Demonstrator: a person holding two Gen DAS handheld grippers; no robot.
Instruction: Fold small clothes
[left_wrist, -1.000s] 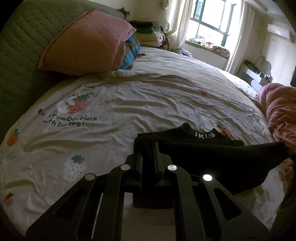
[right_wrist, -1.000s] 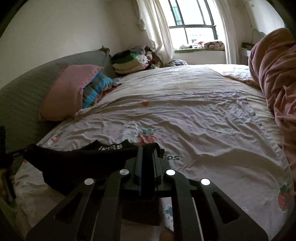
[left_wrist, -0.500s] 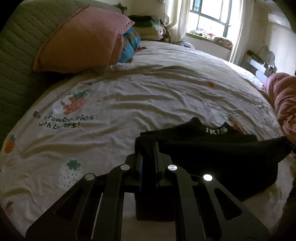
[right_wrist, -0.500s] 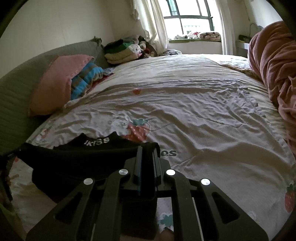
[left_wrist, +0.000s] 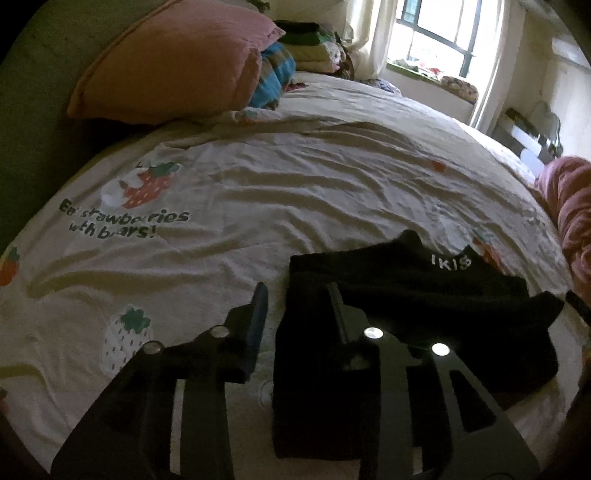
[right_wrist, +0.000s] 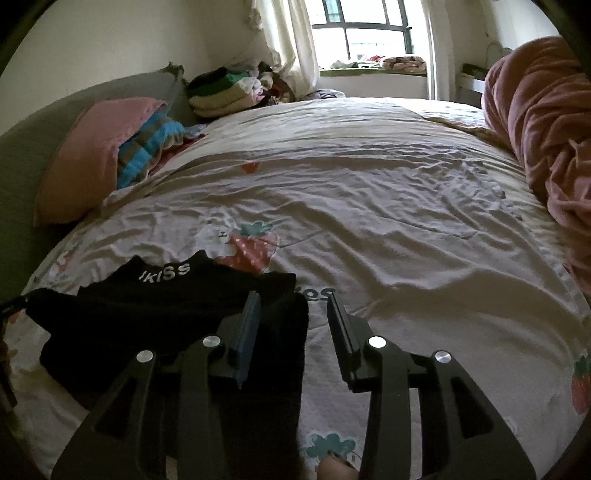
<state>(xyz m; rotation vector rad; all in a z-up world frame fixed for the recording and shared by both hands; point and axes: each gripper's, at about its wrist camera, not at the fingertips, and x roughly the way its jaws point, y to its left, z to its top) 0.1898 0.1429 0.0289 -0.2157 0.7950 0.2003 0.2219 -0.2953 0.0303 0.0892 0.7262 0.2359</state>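
"iKiSS" on black garment

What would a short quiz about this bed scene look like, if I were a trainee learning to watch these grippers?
1. True or false: the left gripper is clamped shut on the black garment.
2. Which white letters show on the black garment? A) IKISS B) NIKE C) none
3. Fill in: the pillow leaning at the headboard is ____ in colour.

Key:
1. False. Both the left gripper and the right gripper stand open, with the garment lying on the strawberry bedsheet.
2. A
3. pink
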